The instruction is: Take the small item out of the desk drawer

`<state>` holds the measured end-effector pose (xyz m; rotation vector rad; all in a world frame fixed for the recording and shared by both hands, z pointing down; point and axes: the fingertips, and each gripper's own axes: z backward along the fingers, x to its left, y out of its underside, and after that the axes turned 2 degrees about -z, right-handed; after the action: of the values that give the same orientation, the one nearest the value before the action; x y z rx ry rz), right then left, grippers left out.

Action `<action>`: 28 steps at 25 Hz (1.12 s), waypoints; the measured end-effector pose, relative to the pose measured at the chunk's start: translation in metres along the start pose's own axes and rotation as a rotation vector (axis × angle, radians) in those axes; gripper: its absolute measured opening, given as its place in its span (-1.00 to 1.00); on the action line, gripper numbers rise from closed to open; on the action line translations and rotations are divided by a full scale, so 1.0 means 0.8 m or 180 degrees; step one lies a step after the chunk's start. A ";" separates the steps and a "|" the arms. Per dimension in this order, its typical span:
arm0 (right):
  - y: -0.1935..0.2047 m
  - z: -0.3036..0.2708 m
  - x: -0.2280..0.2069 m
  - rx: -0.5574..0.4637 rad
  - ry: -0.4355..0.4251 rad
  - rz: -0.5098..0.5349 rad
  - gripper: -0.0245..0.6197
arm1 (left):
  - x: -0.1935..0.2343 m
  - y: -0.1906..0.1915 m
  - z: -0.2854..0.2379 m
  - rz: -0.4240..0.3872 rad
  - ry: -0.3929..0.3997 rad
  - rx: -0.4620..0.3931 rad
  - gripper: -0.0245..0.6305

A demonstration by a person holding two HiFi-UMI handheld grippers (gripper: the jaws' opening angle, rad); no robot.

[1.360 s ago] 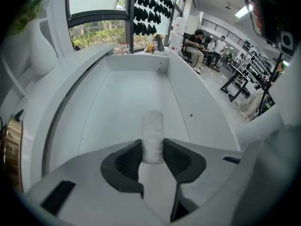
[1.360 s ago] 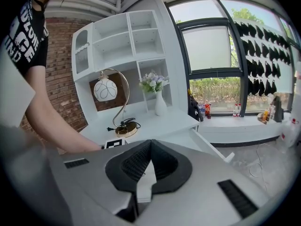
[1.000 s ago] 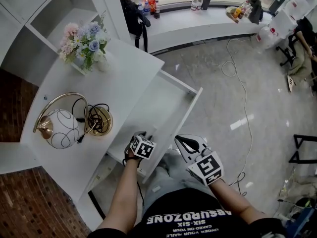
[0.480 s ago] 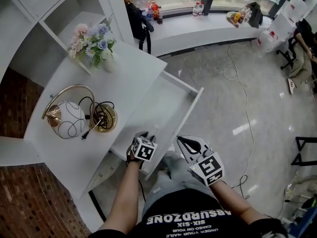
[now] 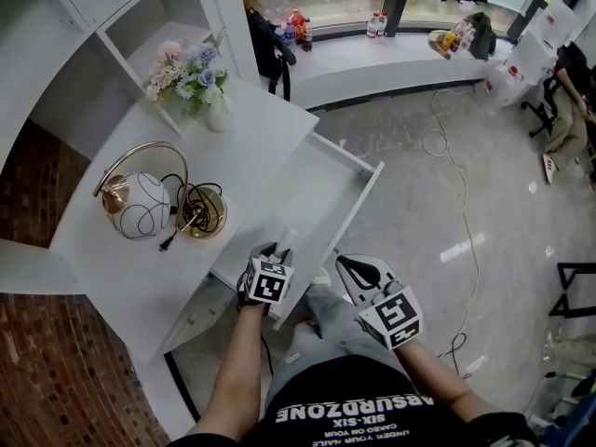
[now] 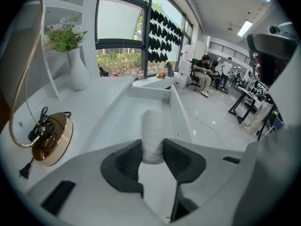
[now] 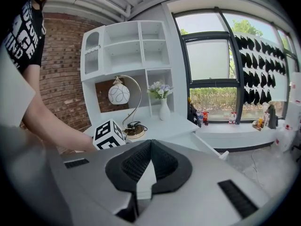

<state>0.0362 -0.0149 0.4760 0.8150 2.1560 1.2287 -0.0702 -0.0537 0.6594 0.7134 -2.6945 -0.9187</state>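
The white desk drawer [image 5: 312, 189] stands pulled out over my knees. My left gripper [image 5: 273, 252] hovers at its near end and is shut on a small white roll [image 5: 285, 239]. In the left gripper view the roll [image 6: 152, 128] sticks out forward between the dark pads [image 6: 126, 161], above the drawer's floor [image 6: 123, 114]. My right gripper [image 5: 354, 270] hangs beside the drawer's right side, over my lap. In its own view the right gripper [image 7: 148, 146] has its jaws together with nothing between them.
On the desk top [image 5: 251, 147] stand a gold-based lamp with a white globe [image 5: 140, 217] and a vase of flowers [image 5: 200, 77]. Shelves [image 5: 93, 54] rise behind. A cable [image 5: 456, 175] trails over the floor, and a person [image 5: 570, 91] sits far right.
The head view has swung, so the desk sits further right in the picture. The white roll now shows beyond the left gripper's tips. Both grippers have hardly moved.
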 end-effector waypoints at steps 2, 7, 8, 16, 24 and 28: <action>0.000 0.005 0.004 -0.0016 0.0010 0.0016 -0.93 | 0.000 -0.003 0.013 0.0026 -0.0032 -0.0033 -0.48; 0.001 0.017 0.015 -0.0054 0.0035 0.0038 -0.93 | -0.007 -0.012 0.039 -0.0017 -0.0059 -0.0197 -0.48; 0.001 0.020 0.016 -0.0065 0.0044 0.0043 -0.93 | -0.008 -0.010 0.046 0.0015 -0.0084 -0.0176 -0.48; -0.002 0.036 0.035 -0.0113 0.0073 0.0096 -0.93 | -0.018 -0.018 0.098 0.0079 -0.0107 -0.0385 -0.48; -0.007 0.045 0.057 -0.0159 0.0019 0.0164 -0.93 | -0.025 -0.027 0.150 0.0186 -0.0205 -0.0656 -0.48; -0.012 0.052 0.068 -0.0197 -0.0008 0.0187 -0.93 | -0.033 -0.033 0.178 0.0276 -0.0240 -0.0792 -0.48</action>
<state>0.0255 0.0433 0.4413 0.8586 2.0946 1.3163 -0.0857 0.0149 0.5305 0.5155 -2.5853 -1.2520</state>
